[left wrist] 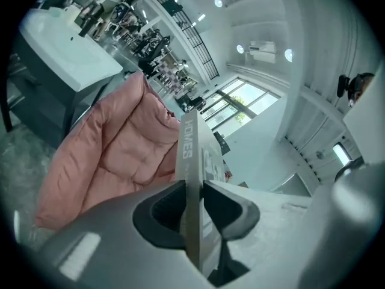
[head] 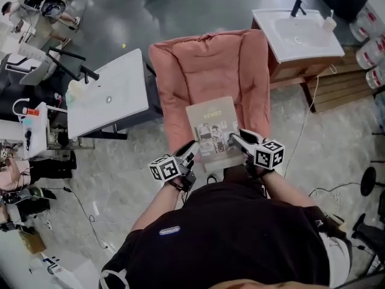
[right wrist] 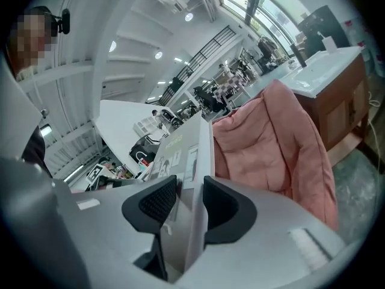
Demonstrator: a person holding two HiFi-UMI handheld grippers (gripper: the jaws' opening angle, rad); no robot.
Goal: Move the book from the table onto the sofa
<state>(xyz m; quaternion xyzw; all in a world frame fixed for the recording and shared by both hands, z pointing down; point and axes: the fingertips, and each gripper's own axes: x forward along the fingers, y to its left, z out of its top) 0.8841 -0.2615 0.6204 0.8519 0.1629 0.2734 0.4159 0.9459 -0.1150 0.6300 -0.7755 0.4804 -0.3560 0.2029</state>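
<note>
A grey book (head: 214, 132) with photos on its cover is held flat over the seat of the pink sofa chair (head: 198, 71). My left gripper (head: 191, 153) is shut on the book's near left corner, and my right gripper (head: 236, 140) is shut on its near right edge. In the left gripper view the book (left wrist: 194, 155) stands edge-on between the jaws of the left gripper (left wrist: 192, 206), the pink sofa (left wrist: 108, 155) behind it. In the right gripper view the book (right wrist: 180, 161) is pinched by the right gripper (right wrist: 191, 205), the sofa (right wrist: 271, 143) to the right.
A white table (head: 108, 95) stands left of the sofa. A white sink on a wooden cabinet (head: 298, 38) stands at the right rear. Cables (head: 313, 191) trail over the floor at the right. Cluttered desks and equipment (head: 24, 131) fill the left edge.
</note>
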